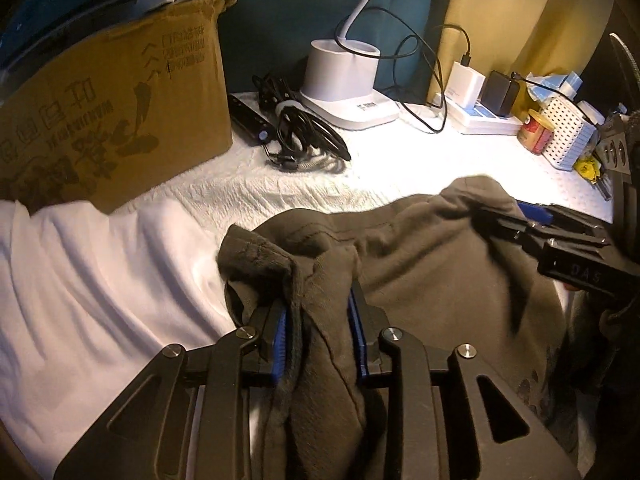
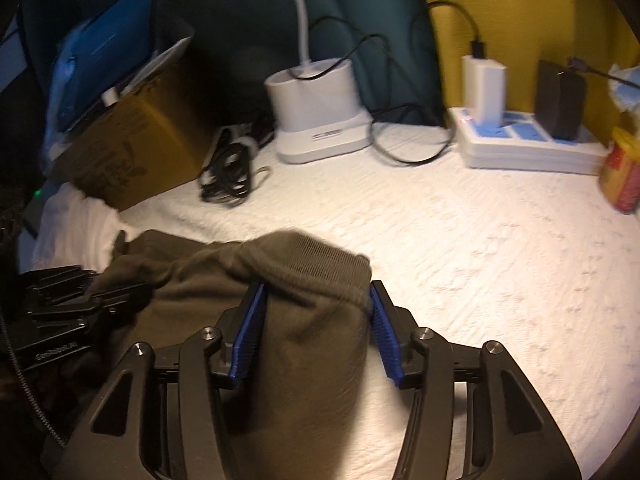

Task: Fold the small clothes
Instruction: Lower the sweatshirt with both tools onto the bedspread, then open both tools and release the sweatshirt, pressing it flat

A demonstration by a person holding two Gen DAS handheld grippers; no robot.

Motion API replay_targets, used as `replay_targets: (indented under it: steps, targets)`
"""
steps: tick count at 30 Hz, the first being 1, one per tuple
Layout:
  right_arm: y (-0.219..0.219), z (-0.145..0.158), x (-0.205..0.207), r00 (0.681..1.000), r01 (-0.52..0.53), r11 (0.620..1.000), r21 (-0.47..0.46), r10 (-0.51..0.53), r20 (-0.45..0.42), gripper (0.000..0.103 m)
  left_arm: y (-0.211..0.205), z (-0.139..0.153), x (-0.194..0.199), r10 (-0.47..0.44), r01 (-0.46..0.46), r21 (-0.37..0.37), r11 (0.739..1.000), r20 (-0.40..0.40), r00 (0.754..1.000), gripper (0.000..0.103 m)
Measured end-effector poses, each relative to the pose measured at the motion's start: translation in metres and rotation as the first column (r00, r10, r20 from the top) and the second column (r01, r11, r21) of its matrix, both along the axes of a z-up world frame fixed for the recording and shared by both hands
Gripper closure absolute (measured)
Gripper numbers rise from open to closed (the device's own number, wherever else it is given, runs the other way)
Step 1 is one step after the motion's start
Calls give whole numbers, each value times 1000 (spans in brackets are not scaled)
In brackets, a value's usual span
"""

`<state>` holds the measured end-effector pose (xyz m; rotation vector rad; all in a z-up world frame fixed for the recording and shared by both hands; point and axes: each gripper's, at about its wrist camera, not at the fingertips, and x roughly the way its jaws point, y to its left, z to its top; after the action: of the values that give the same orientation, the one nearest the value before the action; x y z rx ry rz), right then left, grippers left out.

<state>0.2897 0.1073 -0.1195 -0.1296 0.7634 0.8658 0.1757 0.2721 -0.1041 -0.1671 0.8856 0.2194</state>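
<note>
Left wrist view: the left claw pinches a bunched edge of the dark olive-brown fabric garment between its blue pads, and the right claw grips the same garment's far corner. In the right wrist view, the right claw has a thick fold of this garment clamped between its fingers. The garment lies on the white textured table cover, in front of the white lamp base. A brown cardboard box stands left of that lamp base, a white power strip to its right.
</note>
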Motion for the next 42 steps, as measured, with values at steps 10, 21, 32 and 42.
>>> replay_targets:
  steps: [10,21,32,42]
  targets:
    - [-11,4,5,994,96,995,-13,-96,59,46,-10,11,-5,1,-2,106,994,8,1000,75]
    - [-22,24,-31,993,53,999,-2,-53,102,45,-28,38,-41,-3,-4,88,996,84,996,55]
    - [-33,20,-92,994,7,1000,-23,-4,105,45,-51,40,-84,-31,24,67,997,114,993,55]
    - [-55,-6,-157,997,-51,997,-55,54,55,45,-82,17,-121,-89,85,47,995,94,992,55]
